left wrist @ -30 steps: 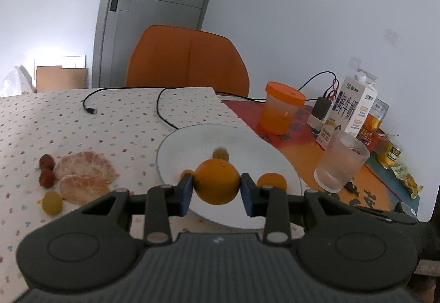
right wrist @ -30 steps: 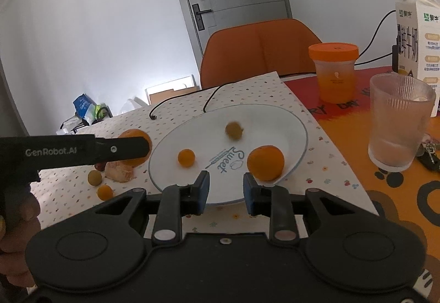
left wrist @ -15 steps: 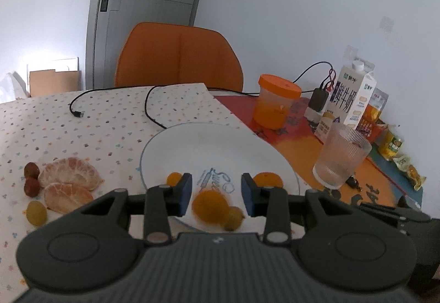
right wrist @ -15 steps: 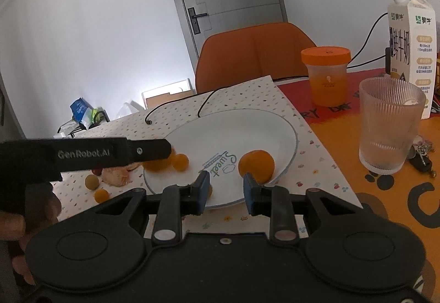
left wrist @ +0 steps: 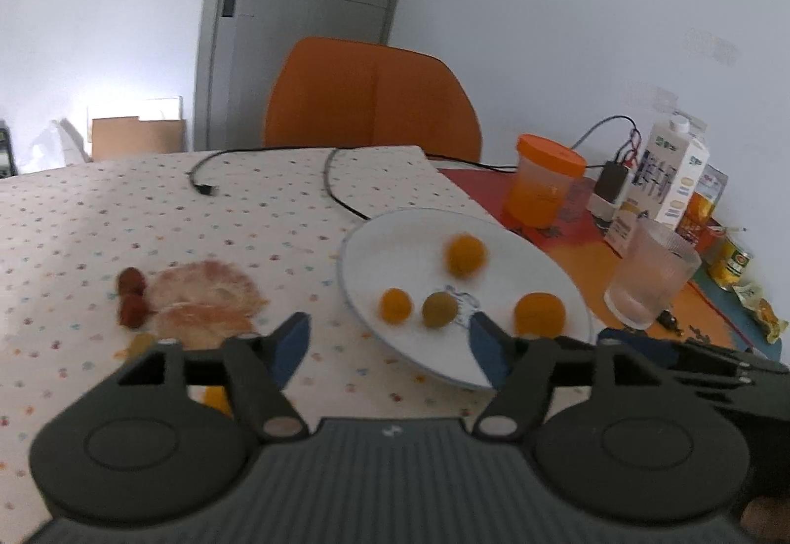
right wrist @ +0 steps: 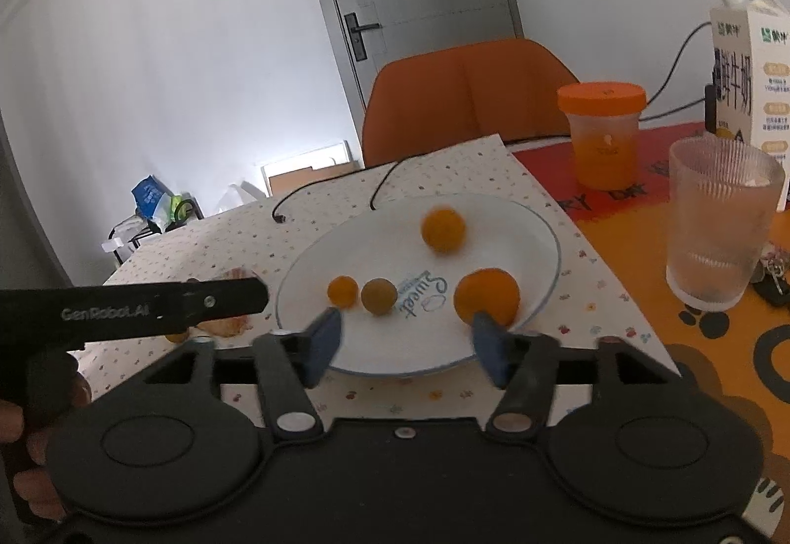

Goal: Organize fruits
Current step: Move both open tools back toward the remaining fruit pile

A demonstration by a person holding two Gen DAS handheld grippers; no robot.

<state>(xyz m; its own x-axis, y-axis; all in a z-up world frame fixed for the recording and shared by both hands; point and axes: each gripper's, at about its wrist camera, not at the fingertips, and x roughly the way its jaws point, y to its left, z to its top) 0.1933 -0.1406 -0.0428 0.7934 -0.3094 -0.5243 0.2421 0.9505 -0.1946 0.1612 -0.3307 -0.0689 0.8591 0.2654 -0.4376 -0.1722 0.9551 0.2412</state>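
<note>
A white plate (left wrist: 543, 267) (right wrist: 533, 228) holds several fruits: a blurred orange (left wrist: 465, 255) (right wrist: 443, 230) at the back, a small orange fruit (left wrist: 395, 306) (right wrist: 342, 290), an olive-green fruit (left wrist: 439, 309) (right wrist: 378, 296) and a larger orange (left wrist: 539, 314) (right wrist: 486, 296). My left gripper (left wrist: 390, 349) is open and empty at the plate's near left edge. My right gripper (right wrist: 406, 346) is open and empty at the plate's near rim. Peeled orange halves (left wrist: 207, 297), two red fruits (left wrist: 131, 297) and a small yellowish fruit (left wrist: 140, 343) lie on the dotted cloth to the left.
A ribbed glass (left wrist: 651, 277) (right wrist: 721, 223), an orange-lidded cup (left wrist: 543, 183) (right wrist: 602, 129) and a milk carton (left wrist: 676, 174) (right wrist: 750, 65) stand right of the plate. A black cable (left wrist: 340, 193) crosses the cloth. An orange chair (left wrist: 370, 95) stands behind the table.
My left gripper let go of the orange, which now rolls on the plate, then opened wide and pulled back left. My right gripper opened wide.
</note>
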